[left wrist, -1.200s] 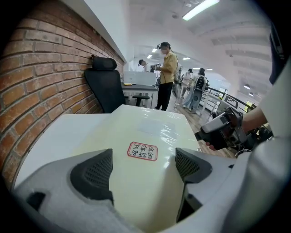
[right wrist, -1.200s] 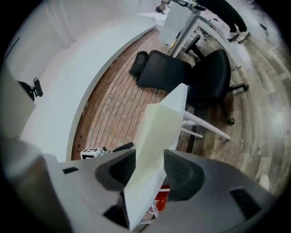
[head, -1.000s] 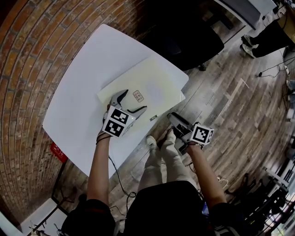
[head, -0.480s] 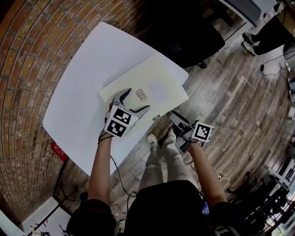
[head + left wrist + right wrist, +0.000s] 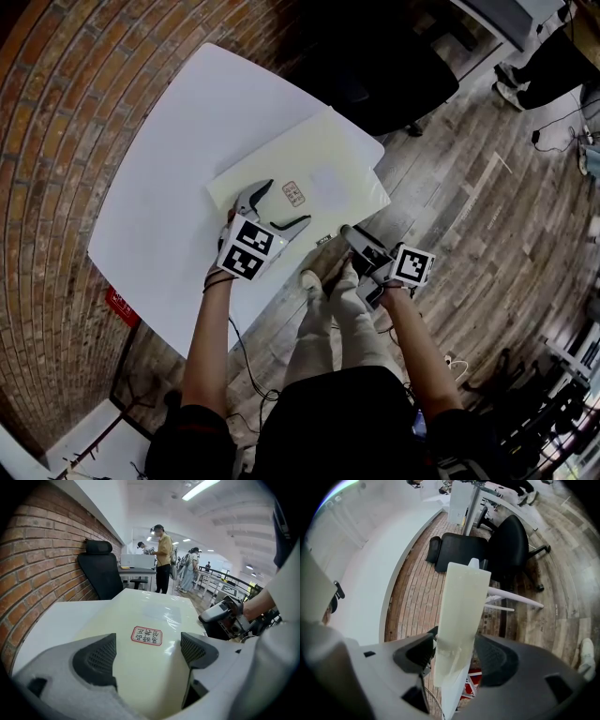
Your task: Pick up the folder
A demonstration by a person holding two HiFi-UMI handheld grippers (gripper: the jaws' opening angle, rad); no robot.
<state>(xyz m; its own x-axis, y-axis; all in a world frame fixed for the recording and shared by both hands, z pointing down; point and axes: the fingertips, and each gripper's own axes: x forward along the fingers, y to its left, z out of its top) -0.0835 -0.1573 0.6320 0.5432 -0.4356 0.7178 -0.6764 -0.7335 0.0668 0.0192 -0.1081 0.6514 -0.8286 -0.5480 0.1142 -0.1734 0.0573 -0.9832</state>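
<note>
Left gripper point(image 5: 287, 202), fingers spread, over a pale-yellow flat plastic folder point(image 5: 314, 173) — right gripper point(image 5: 352, 234) jaws, just opening, loosely straddle the folder's near edge.

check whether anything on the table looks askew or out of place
The folder lies skewed on the white table, one corner overhanging the near edge. The jaws of the right gripper have just been opening and stand around that overhanging edge without pressing it.

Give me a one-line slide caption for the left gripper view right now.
Left tool, jaws apart, over the cream folder and its red-bordered label on the white table.
</note>
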